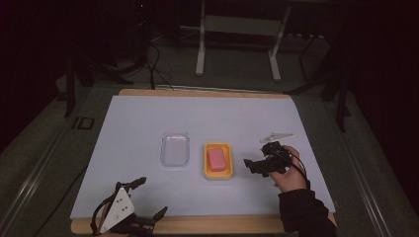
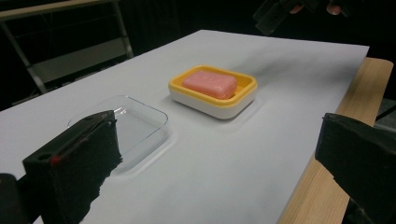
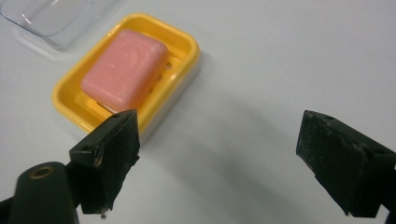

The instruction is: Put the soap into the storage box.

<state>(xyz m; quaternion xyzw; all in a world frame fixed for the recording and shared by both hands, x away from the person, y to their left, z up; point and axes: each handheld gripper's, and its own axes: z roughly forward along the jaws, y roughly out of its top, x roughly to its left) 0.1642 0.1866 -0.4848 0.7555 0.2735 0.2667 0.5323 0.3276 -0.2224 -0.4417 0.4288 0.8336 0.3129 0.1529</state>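
The right gripper (image 1: 253,165) is hovering just beside the yellow soap dish (image 1: 218,161), its jaws standing wide apart and holding nothing. It appears to be lining up for the pink soap bar (image 1: 216,158), which is lying inside that dish near the middle of the white mat (image 1: 148,118). The next move likely calls for swinging over the dish, lowering the jaws astride the bar and closing gently, since soap can slip. The left gripper (image 1: 150,197) is waiting at the near edge, jaws also spread and empty. I am counting 1 soap bar, 1 soap dish, 1 clear plastic lid (image 1: 175,148) and 2 grippers.
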